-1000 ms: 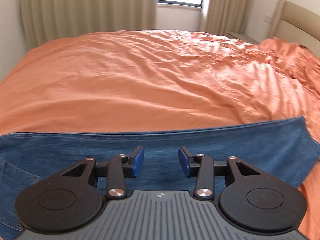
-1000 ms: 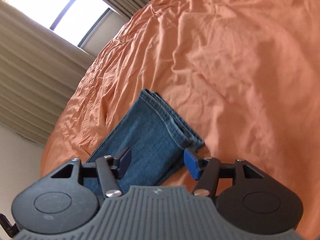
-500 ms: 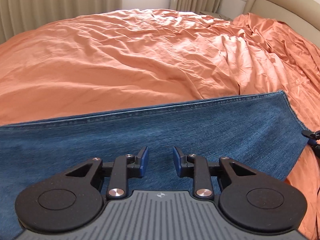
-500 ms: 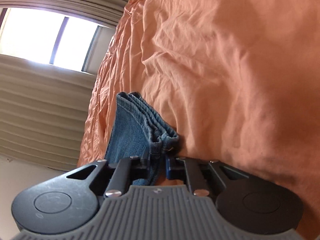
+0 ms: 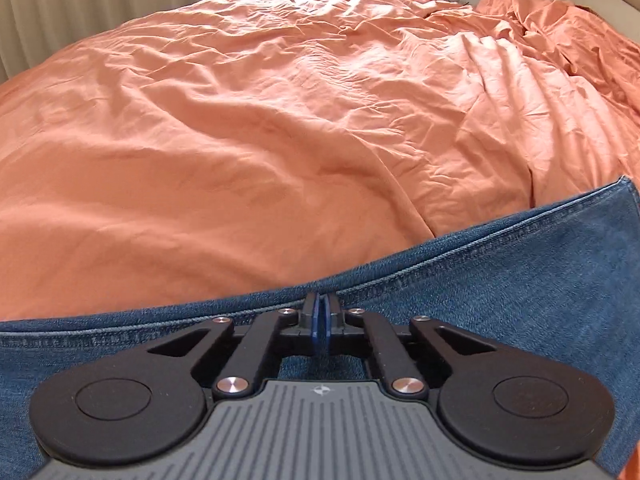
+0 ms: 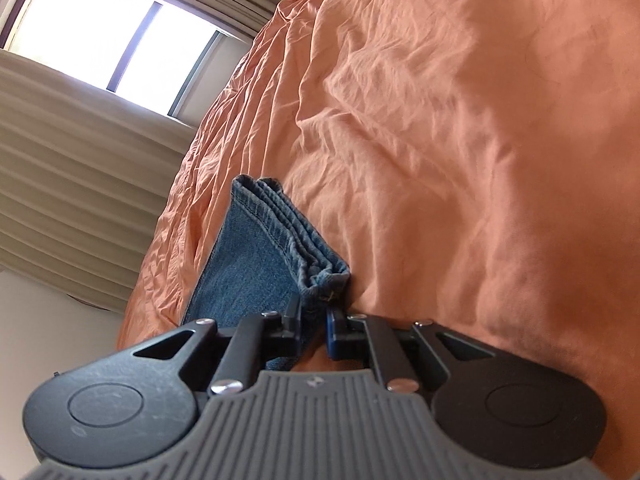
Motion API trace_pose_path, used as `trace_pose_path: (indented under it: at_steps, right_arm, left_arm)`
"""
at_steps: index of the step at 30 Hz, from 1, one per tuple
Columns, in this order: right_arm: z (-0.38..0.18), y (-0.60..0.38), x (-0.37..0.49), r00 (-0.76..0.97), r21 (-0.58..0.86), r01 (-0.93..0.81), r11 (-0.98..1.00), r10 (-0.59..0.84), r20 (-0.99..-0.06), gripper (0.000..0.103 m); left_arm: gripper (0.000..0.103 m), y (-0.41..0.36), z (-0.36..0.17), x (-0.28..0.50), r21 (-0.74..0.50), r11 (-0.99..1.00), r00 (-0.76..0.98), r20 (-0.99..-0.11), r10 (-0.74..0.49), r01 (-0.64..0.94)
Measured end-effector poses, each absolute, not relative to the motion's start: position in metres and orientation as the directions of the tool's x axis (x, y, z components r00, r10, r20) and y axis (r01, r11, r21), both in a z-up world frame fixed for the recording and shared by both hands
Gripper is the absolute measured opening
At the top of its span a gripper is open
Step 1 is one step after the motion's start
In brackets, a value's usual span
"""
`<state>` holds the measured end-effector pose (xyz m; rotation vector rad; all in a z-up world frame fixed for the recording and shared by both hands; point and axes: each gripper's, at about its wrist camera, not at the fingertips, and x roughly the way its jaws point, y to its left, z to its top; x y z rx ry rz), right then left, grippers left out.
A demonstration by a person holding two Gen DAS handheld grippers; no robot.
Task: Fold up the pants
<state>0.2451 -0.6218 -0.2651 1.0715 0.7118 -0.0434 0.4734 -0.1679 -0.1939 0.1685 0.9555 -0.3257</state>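
While my two tongs grip one pair of jeans (image 5: 500,292) — left tongs (image 5: 320,312) pinched on its long seam edge, right tongs (image 6: 313,320) clamped on stacked hems — long axis crosswise on one orange bed (image 5: 280,120).

Wrinkled orange bedsheet (image 5: 256,128); beige curtains (image 6: 68,152); bright window (image 6: 120,36) behind.

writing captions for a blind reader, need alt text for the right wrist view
The right gripper is shut on the hem end of folded blue jeans, its jaws pinching the stacked denim layers. The jeans lie on a wrinkled orange bedsheet, with beige curtains and a bright window to the left.
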Motion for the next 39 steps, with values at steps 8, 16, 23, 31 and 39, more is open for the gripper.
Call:
trace_pose_path:
  at_steps: [8, 16, 23, 31, 39]
  right_arm:
    - [-0.262, -0.617, 0.247, 0.761, 0.755, 0.391, 0.527, 0.276, -0.587, 0.005]
    - [-0.258, -0.611, 0.250, 0.752, 0.728, 0.416, 0.545, 0.244, -0.613, 0.005]
    - [-0.252, -0.606, 0.254, 0.734, 0.690, 0.428, 0.583, 0.221, -0.642, 0.005]
    - [-0.243, -0.602, 0.259, 0.713, 0.651, 0.430, 0.626, 0.207, -0.670, 0.005]
    - [-0.160, -0.584, 0.263, 0.763, 0.600, 0.303, 0.740, 0.189, -0.618, 0.004]
  left_arm:
    - [0.003, -0.176, -0.179, 0.463, 0.034, 0.938, 0.568, -0.804, -0.179, 0.344]
    - [0.003, -0.179, -0.172, 0.388, 0.039, 0.915, 0.518, -0.834, -0.192, 0.402]
    - [0.001, -0.167, -0.175, 0.326, -0.055, 0.942, 0.490, -0.843, -0.222, 0.332]
    - [0.000, -0.167, -0.183, 0.304, -0.131, 0.950, 0.467, -0.847, -0.255, 0.282]
    - [0.000, -0.165, -0.187, 0.305, -0.143, 0.944, 0.457, -0.847, -0.272, 0.296]
